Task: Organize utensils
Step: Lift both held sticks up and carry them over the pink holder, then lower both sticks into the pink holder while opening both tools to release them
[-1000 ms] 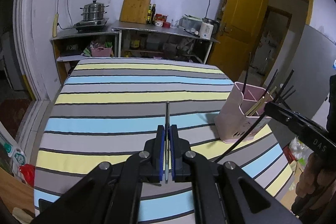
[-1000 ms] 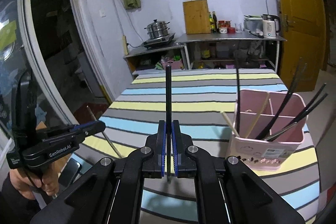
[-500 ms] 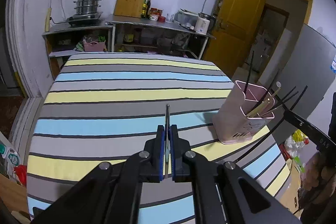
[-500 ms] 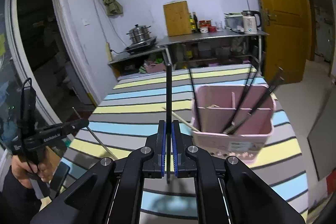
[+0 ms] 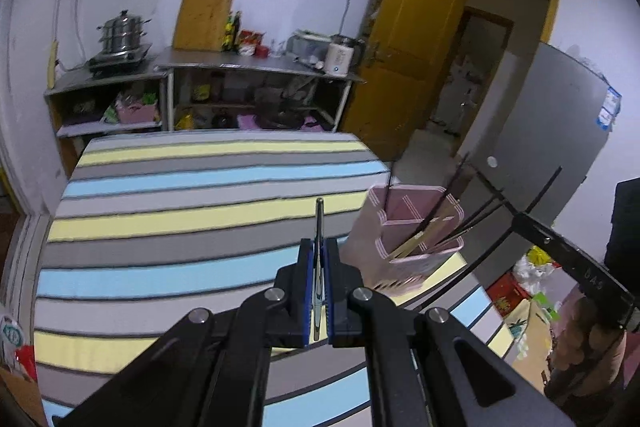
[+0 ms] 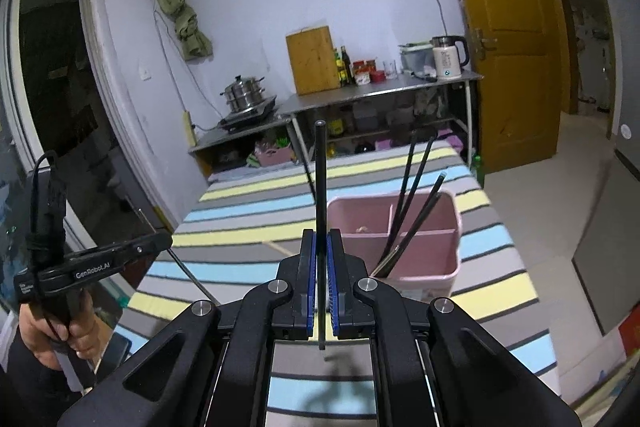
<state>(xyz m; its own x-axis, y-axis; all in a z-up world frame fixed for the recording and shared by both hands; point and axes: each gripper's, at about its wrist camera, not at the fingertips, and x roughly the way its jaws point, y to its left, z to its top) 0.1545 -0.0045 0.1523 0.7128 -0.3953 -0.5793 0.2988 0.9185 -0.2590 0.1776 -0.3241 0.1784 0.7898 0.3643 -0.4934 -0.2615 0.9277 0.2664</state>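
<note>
A pink utensil holder (image 5: 416, 243) (image 6: 416, 247) with several compartments stands on the striped table near its right edge. It holds several black chopsticks (image 6: 412, 195) and a pale wooden one (image 5: 416, 243). My left gripper (image 5: 317, 259) is shut on a thin metal chopstick (image 5: 319, 223), above the table just left of the holder. My right gripper (image 6: 320, 251) is shut on a black chopstick (image 6: 320, 179) that stands upright, just left of the holder and above it. The left gripper also shows in the right wrist view (image 6: 160, 241), far left.
The striped tablecloth (image 5: 192, 211) covers the table. Behind it stand metal shelves (image 5: 256, 71) with a steamer pot (image 5: 122, 35), a cutting board, bottles and a kettle. An open yellow door (image 5: 416, 39) is at the right, a grey panel beyond the table's right edge.
Both grippers have moved closer to the pink holder with their chopsticks still held. The right gripper now stands higher over the holder's left side.
</note>
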